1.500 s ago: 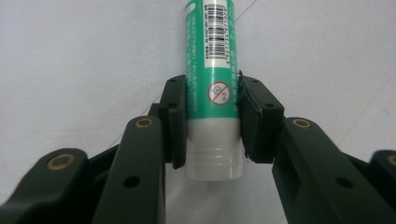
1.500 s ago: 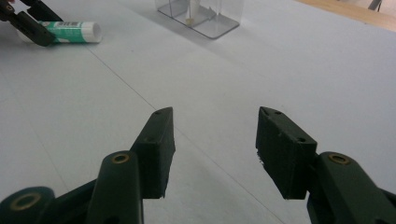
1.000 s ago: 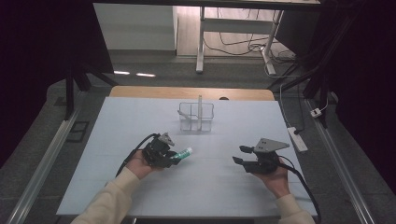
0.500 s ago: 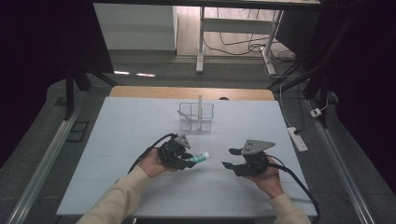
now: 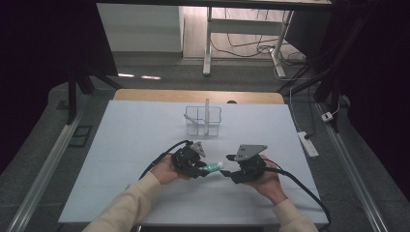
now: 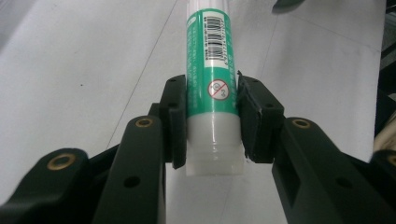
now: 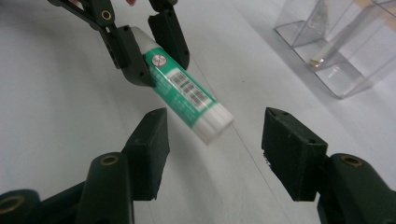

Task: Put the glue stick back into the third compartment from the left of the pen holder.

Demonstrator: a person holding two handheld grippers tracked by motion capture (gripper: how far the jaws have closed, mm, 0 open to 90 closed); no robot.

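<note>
A green and white glue stick (image 6: 208,70) lies level above the white table (image 5: 121,145), and my left gripper (image 6: 210,121) is shut on its lower end, both pads pressed on its sides. In the high view the left gripper (image 5: 203,169) points right, with the glue stick (image 5: 212,167) sticking out toward my right gripper (image 5: 226,171). The right gripper (image 7: 212,135) is open, its jaws have just been opening, and the stick's white cap end (image 7: 212,125) sits between the fingertips without touching either pad.
A clear plastic holder (image 5: 203,121) with thin sticks in it stands at the table's far middle, also at the upper right of the right gripper view as a clear holder (image 7: 336,51). A white power strip (image 5: 307,143) lies beyond the table's right edge.
Both hands have come together near the table's front middle: the left moved right with the glue stick, the right moved left. The right jaws stand a little wider.
</note>
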